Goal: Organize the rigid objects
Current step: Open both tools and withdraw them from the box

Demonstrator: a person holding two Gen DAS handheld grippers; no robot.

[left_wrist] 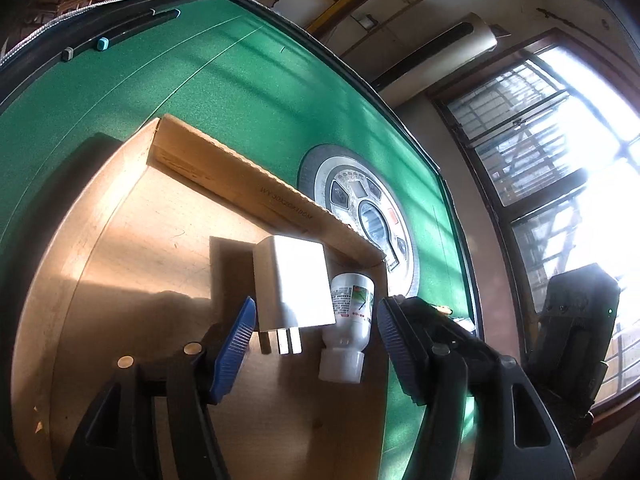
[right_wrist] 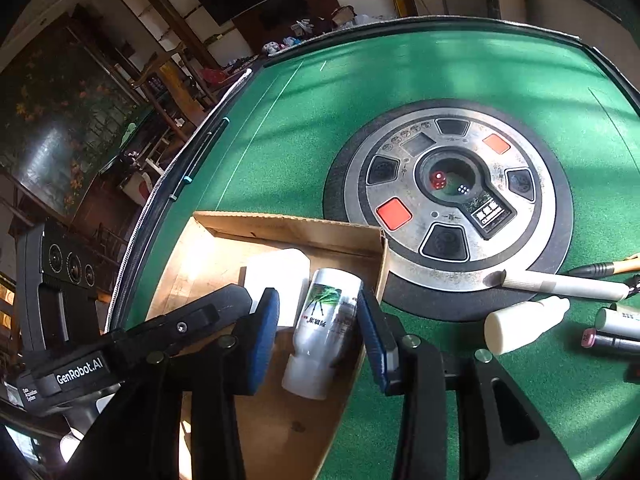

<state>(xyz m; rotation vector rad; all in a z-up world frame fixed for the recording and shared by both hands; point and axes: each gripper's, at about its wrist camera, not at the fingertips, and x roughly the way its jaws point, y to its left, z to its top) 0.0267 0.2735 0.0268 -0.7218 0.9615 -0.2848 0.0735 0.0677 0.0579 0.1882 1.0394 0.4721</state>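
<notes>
An open cardboard box (left_wrist: 168,240) lies on the green table. Inside it stand a white plug adapter (left_wrist: 294,284) and, beside it, a small white bottle (left_wrist: 348,328) with a printed label. My left gripper (left_wrist: 314,344) is open above them, its blue pads apart on either side, touching neither. In the right wrist view, my right gripper (right_wrist: 320,332) is open around the same bottle (right_wrist: 324,332), which lies in the box (right_wrist: 224,264) next to the adapter (right_wrist: 276,280); the pads show small gaps to the bottle.
The round mahjong control disc (right_wrist: 476,248) with dice sits just beyond the box. To the right on the felt lie a white dropper bottle (right_wrist: 524,324), a white pen (right_wrist: 568,284) and other pens (right_wrist: 616,332). The left gripper's body (right_wrist: 64,372) shows at the lower left.
</notes>
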